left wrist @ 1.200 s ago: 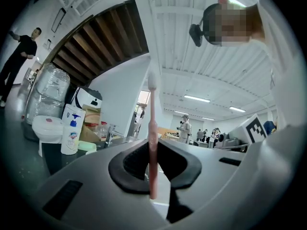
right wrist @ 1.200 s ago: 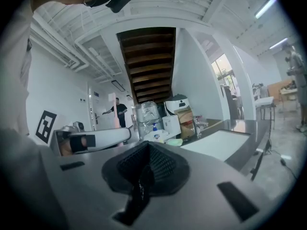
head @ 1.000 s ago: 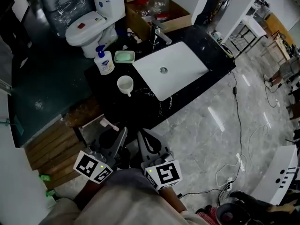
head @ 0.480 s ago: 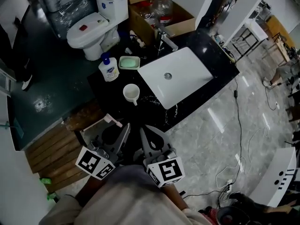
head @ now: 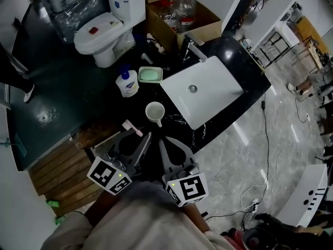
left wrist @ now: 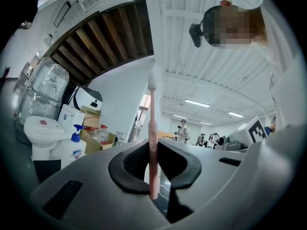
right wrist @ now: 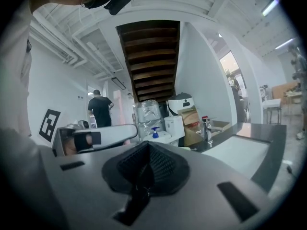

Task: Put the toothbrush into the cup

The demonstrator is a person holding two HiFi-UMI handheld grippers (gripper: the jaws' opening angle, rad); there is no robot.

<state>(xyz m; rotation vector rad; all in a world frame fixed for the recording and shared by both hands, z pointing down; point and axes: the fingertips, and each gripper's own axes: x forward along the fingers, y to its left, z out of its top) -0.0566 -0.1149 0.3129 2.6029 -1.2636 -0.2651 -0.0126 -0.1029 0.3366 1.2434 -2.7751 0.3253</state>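
A pink toothbrush (left wrist: 153,143) stands upright between the jaws of my left gripper (left wrist: 153,153), which is shut on its handle. In the head view the brush's head (head: 132,126) sticks out to the left of the left gripper (head: 146,137). My right gripper (head: 163,141) is close beside it on the right. Its jaws (right wrist: 146,166) are shut with nothing between them. The white cup (head: 155,112) stands on the black counter (head: 177,126), left of the sink and a short way beyond both gripper tips.
A white sink basin (head: 203,90) with a faucet (head: 193,48) fills the counter's right part. A soap bottle (head: 128,83) and a green soap dish (head: 150,75) sit behind the cup. Beyond are a toilet (head: 102,29) and a cardboard box (head: 179,12) of bottles. A wooden platform (head: 57,165) lies at the left.
Both grippers have moved forward together towards the counter, so the cup and sink now lie nearer to their tips. The toothbrush stays held in the left gripper.
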